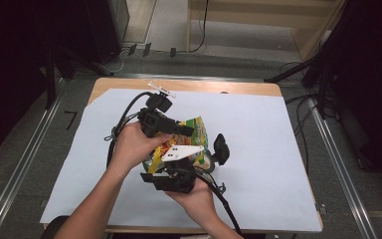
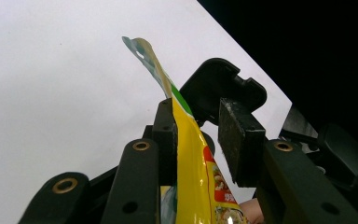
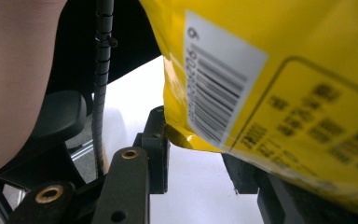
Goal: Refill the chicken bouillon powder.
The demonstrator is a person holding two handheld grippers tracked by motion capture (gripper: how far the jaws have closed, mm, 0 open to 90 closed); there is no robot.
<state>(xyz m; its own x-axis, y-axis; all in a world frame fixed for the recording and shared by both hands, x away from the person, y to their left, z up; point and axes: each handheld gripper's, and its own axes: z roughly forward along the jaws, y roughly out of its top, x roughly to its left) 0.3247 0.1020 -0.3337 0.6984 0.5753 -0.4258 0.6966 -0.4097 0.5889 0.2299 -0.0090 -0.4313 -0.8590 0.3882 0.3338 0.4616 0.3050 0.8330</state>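
A yellow snack bag (image 1: 194,137) with green and red print hangs above the middle of the counter (image 1: 258,124), which is covered by a pale sheet, and it is caught between the two claws. The left claw (image 1: 191,130) reaches in from the left side of the high view; in the left gripper view the bag's thin edge (image 2: 191,154) runs up between its jaws, lying against the left pad while a gap shows beside the right pad, so whether it is truly pinched I cannot tell. The right claw (image 1: 199,167) comes up from below, held in the person's right hand (image 1: 196,201). In the right gripper view the bag's back face with its barcode (image 3: 219,93) sits over the jaws, its lower edge resting at the left pad, while the right pad is hidden behind the bag, so its grip cannot be told either.
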